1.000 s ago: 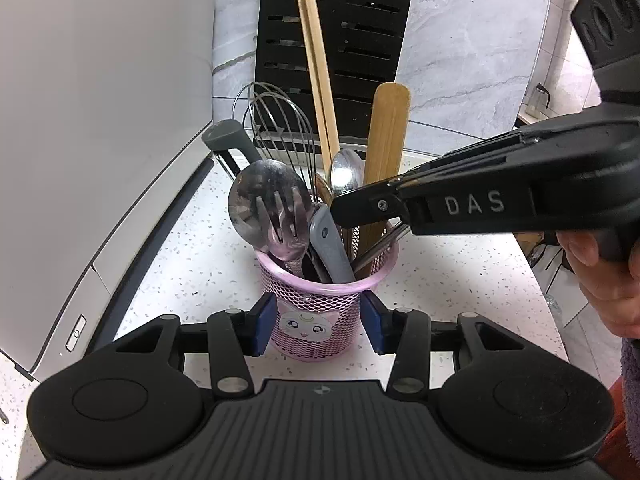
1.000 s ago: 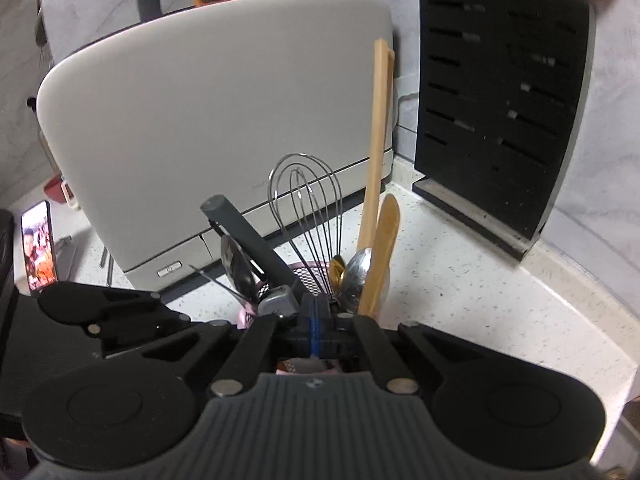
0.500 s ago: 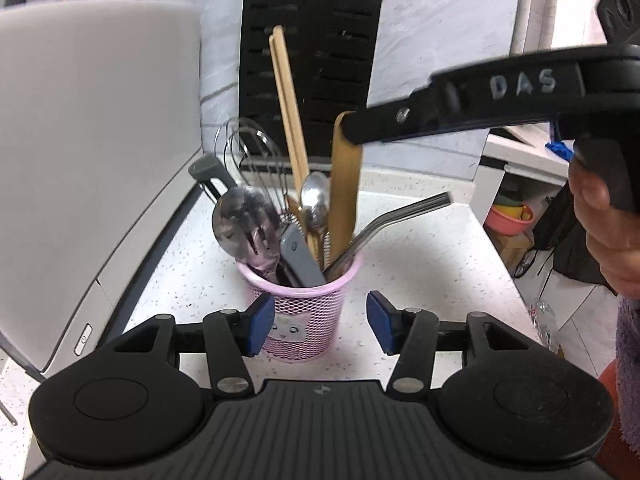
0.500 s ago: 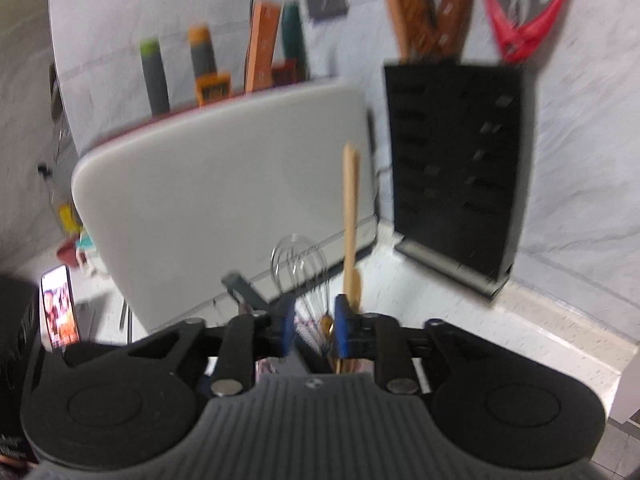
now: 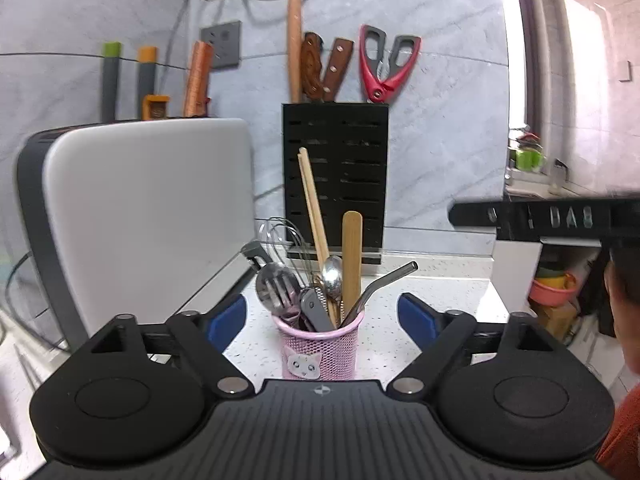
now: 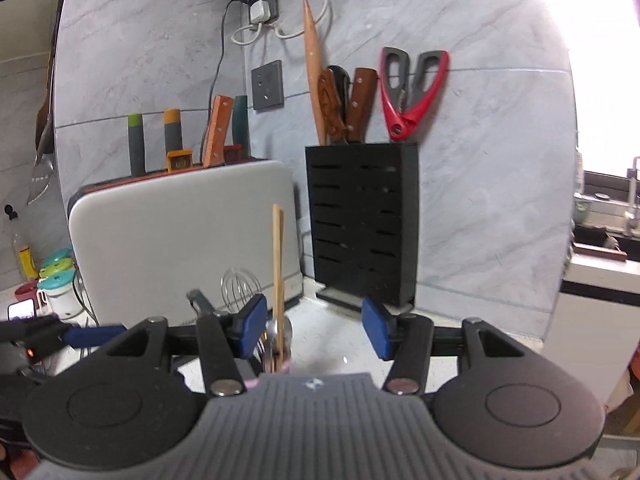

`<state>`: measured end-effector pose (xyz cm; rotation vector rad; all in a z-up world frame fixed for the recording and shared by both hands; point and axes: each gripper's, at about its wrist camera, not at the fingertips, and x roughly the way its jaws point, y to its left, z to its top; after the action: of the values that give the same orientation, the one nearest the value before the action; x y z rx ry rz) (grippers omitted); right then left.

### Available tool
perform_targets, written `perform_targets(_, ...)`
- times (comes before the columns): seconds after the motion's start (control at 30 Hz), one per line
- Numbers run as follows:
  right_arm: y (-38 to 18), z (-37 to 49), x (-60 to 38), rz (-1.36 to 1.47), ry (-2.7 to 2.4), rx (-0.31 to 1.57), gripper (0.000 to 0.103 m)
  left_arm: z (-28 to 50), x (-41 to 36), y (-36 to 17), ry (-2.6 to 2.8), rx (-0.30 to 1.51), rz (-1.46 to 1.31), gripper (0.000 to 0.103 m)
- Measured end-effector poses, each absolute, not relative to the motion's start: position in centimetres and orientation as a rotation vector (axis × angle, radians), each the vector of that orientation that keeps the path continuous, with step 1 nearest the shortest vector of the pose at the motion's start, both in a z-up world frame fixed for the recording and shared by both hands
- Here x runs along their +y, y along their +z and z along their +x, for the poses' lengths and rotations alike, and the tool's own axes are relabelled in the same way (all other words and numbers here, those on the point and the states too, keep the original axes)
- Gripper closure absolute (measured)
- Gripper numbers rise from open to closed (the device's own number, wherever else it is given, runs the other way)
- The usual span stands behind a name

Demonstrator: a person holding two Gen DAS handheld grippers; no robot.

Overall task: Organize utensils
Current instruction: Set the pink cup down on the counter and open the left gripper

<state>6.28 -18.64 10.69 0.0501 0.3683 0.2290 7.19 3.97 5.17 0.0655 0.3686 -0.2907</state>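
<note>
Left gripper (image 5: 322, 314): jaws opening, now spread wide, nothing pressed between the pads. The pink mesh holder (image 5: 319, 350) appears between the blue pads in the left wrist view but sits beyond them on the speckled counter (image 5: 436, 284), untouched. Right gripper (image 6: 315, 330): jaws also opening, empty; the chopsticks (image 6: 277, 264) and the holder's contents show just below and beyond its left pad, not gripped.

What has changed: a second ago the left pads clamped the holder's sides and the right gripper was shut down among the utensils. Half a second ago both had begun to part and lift. Now both stand clear and further back, with more of the wall and the black knife block (image 5: 335, 176) in view.

Contents of the holder: whisk (image 5: 282, 240), slotted spoon (image 5: 276, 286), small spoon (image 5: 332, 272), chopsticks (image 5: 313, 204), wooden spatula (image 5: 351, 256), and a bent metal straw (image 5: 384, 282) leaning out to the right. The straw was under the right gripper a second ago; it now rests in the holder, unheld.

Judgement: the straw has been deposited and both grips released. All visible loose utensils stand upright in one holder, so the task appears at or near completion. No utensil is seen lying on the counter, though the gripper bodies hide its near part.
</note>
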Motion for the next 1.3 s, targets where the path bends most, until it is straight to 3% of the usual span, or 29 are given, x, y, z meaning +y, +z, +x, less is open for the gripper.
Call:
perform_targets(0.17, 8.7, 3.7, -18.6, 0.047, 0.182, 0.39, 0.039, 5.5, 4.5, 4.6, -0.234, 0.387, 0.034, 0.0)
perform_targets(0.3, 6.9, 1.7, -18.7, 0.056, 0.147, 0.405, 0.038, 5.2, 4.4, 4.0, -0.208, 0.416, 0.07, 0.0)
perform_targets(0.43, 5.5, 0.8, -19.2, 0.095, 0.125, 0.431, 0.024, 5.6, 4.2, 3.0, -0.178, 0.468, 0.086, 0.0)
perform_targets(0.83, 3.0, 2.0, -19.6, 0.112, 0.105, 0.582, 0.021, 6.2, 3.9, 0.6, -0.165, 0.575, 0.092, 0.0)
perform_targets(0.97, 2.9, 1.9, -19.2, 0.092, 0.102, 0.573, 0.011, 6.1, 4.0, 0.8, -0.169, 0.573, 0.084, 0.0)
perform_targets(1.3, 2.9, 1.9, -19.0, 0.076, 0.104, 0.566, 0.01, 6.3, 4.1, 0.9, -0.17, 0.569, 0.07, 0.0)
